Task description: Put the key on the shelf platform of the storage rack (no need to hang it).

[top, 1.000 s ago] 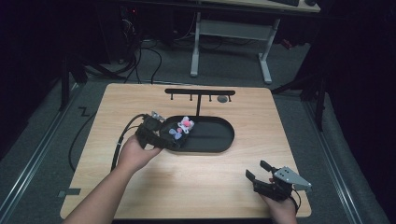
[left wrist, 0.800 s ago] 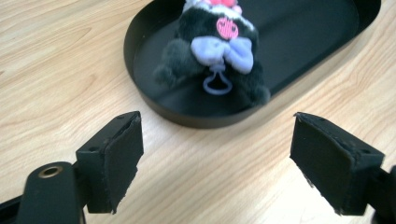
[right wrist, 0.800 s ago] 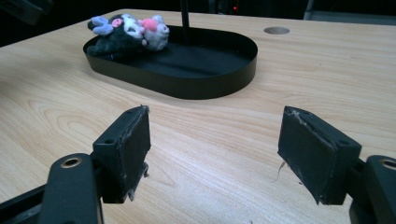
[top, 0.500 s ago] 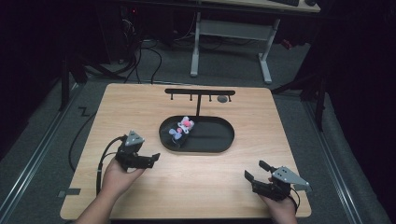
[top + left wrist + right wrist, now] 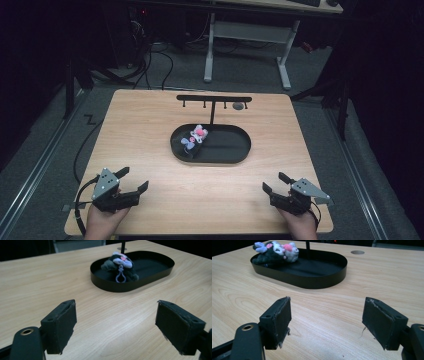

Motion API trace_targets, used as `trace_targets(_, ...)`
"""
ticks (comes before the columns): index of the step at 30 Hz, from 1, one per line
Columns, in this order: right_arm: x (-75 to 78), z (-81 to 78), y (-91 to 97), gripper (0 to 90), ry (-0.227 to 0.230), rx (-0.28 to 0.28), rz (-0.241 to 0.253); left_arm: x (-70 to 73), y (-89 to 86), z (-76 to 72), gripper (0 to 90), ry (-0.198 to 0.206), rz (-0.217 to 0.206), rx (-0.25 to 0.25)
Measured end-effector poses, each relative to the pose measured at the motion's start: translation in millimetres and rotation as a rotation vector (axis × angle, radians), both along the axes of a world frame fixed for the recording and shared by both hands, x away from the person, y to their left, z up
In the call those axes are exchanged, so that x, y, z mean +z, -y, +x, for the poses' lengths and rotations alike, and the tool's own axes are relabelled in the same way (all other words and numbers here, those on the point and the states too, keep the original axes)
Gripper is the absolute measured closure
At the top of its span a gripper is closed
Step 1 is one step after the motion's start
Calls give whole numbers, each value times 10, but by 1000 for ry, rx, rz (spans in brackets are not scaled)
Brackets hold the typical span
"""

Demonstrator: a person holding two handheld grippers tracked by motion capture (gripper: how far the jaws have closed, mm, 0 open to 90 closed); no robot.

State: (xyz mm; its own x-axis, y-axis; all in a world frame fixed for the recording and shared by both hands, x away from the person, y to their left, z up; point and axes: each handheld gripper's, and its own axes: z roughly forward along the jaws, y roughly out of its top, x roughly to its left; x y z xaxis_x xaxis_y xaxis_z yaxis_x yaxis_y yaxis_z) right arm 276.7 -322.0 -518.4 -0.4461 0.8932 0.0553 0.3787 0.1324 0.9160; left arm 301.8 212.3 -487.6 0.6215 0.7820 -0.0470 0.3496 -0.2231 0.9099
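L gripper [image 5: 133, 180]: jaws wide apart, nothing btwn them, sitting by the table's [image 5: 150, 125] near-left corner, held by the person's left hand [image 5: 102, 224], cable trailing off the left edge. In the left gripper view, bare wood btwn the pads [image 5: 61, 325]. R gripper [image 5: 275, 183]: jaws also wide, nothing held, by the near-right corner, right hand [image 5: 300, 226] behind it. Both grippers well apart from the tray. Black oval tray [image 5: 235, 155] at table centre, slightly toward the far edge. Small plush keychain toy [image 5: 195, 138], dark body w/ pink & white bits and a lilac clasp, lies in the tray's left end. Black T-shaped hook rack [image 5: 214, 99] rises from the tray's far side.
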Motion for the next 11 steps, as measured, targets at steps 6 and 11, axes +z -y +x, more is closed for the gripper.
trace_targets(6,-13,-4,-39,236,-11,-10,-6,-95,45,80,173,-49,16,-37)
trace_targets(11,-12,-15,-43,236,-5,-4,-15,-89,22,101,175,-56,-6,-29)
